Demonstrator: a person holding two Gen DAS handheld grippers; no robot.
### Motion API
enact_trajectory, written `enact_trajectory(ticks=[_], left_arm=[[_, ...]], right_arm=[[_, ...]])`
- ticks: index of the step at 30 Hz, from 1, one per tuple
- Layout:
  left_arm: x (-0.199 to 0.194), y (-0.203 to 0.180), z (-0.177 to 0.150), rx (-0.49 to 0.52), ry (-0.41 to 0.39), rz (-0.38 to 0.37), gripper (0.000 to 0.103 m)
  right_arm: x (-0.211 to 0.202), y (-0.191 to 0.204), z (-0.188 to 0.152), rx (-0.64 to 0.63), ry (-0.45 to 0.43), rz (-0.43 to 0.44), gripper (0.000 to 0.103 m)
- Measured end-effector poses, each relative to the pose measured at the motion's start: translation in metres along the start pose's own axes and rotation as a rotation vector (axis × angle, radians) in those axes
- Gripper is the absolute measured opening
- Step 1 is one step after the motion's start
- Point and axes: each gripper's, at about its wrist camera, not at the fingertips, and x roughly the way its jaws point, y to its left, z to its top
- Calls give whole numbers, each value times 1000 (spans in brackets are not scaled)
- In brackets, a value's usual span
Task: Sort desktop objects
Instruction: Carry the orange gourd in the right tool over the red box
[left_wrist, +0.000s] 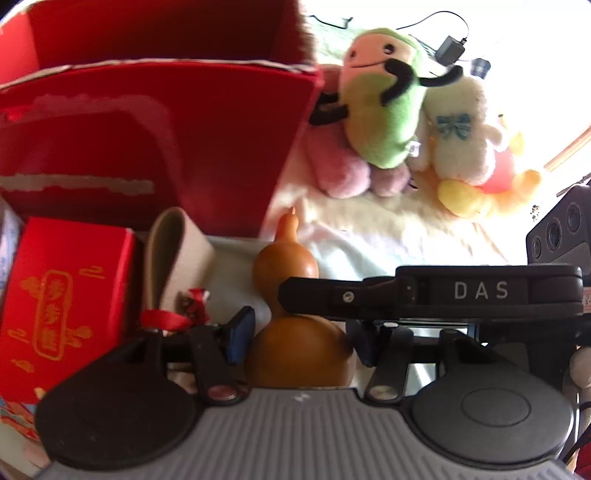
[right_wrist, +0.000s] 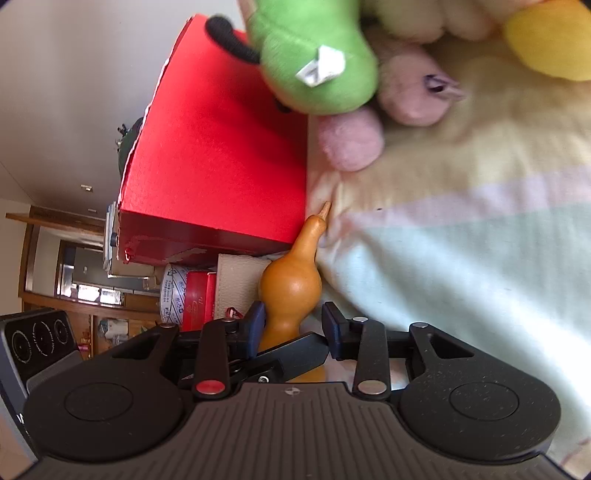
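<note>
A brown gourd (left_wrist: 291, 317) stands upright on a pale cloth (left_wrist: 388, 236), just in front of the near corner of a big red box (left_wrist: 147, 147). The left tool (left_wrist: 299, 343) has its two dark fingers on either side of the gourd's fat lower bulb; the left pad (left_wrist: 240, 332) sits against the bulb, while the other pad is hidden behind the right tool's arm, so whether the tool is clamped on the gourd cannot be told for sure. The right tool (right_wrist: 295, 325) comes in from the side of the gourd, its arm marked "DAS" lying straight across the left wrist view and covering the gourd's waist. Its fingers stand apart around the narrow waist; one pad (right_wrist: 256, 321) is close to or touching the gourd, and the other is clear of it. Left of the gourd, tight against it, a beige leather loop (left_wrist: 173, 251) stands on edge, with a scrap of red ribbon (left_wrist: 166, 319) at its foot and a small red carton with gold print (left_wrist: 62, 302) beyond that. Behind the gourd, beside the red box, soft toys are heaped together: a green one (left_wrist: 380, 99) on top, a pink one (left_wrist: 343, 170) beneath it, a cream one (left_wrist: 458, 129) with a blue bow, and a yellow one (left_wrist: 465, 195) farthest from the box.
</note>
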Motion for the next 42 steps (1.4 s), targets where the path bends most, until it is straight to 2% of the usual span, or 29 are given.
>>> enact_trajectory(ticks=[7, 10, 13, 16, 19, 23, 28, 32, 36, 42], left_arm=[[-13, -46, 5, 127, -43, -78, 55], [-22, -70, 10, 182, -83, -108, 54], [-44, -92, 21, 219, -162, -138, 53], [-72, -87, 34, 246, -226, -157, 52], [-84, -78, 59, 275, -291, -111, 50], [-120, -42, 84, 290, -351, -105, 50], [-134, 20, 115, 279, -353, -115, 51], [-133, 76, 133, 260, -301, -131, 50], [-114, 121, 151, 254, -224, -142, 51], [-102, 154, 158, 270, -171, -160, 51]], right_arm=[[-44, 11, -8, 8, -120, 10, 32], [-61, 30, -7, -31, -190, 13, 32], [-74, 52, 3, -87, -254, 48, 32], [-73, 85, 18, -163, -291, 72, 31], [-71, 118, 37, -252, -304, 73, 31], [-44, 162, 63, -307, -285, 60, 31], [-3, 204, 88, -287, -234, 33, 31], [37, 216, 103, -206, -172, -1, 31], [68, 219, 110, -126, -115, -29, 31], [100, 221, 109, -106, -86, -87, 31]])
